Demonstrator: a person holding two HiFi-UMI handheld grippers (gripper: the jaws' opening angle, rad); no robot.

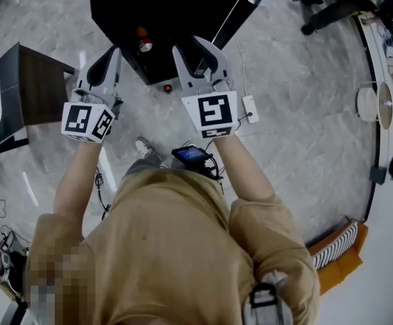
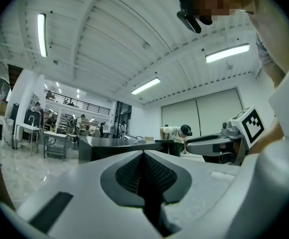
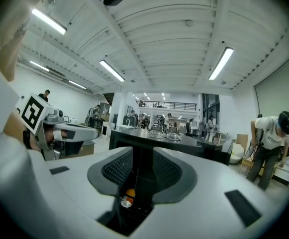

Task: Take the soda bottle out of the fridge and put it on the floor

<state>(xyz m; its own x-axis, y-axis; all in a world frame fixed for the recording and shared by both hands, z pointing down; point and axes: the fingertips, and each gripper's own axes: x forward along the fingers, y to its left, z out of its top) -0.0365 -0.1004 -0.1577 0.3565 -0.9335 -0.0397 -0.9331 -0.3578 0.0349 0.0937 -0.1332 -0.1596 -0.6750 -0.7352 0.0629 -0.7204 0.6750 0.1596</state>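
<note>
The left gripper (image 2: 144, 156) has its jaws clenched together, with nothing between them. The right gripper (image 3: 142, 158) holds its jaws a little apart and empty. Through that gap, low in the frame, the orange-capped soda bottle (image 3: 128, 198) shows inside the black fridge (image 1: 176, 12), which fills the head view's top centre beyond both grippers.

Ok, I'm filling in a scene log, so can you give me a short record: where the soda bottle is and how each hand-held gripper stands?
soda bottle: orange, in the black fridge, not yet on the floor
left hand-held gripper: jaws together, nothing held
right hand-held gripper: jaws apart, nothing between them; the bottle shows beyond the gap
floor: grey, with a small red object lying in front of the fridge
</note>
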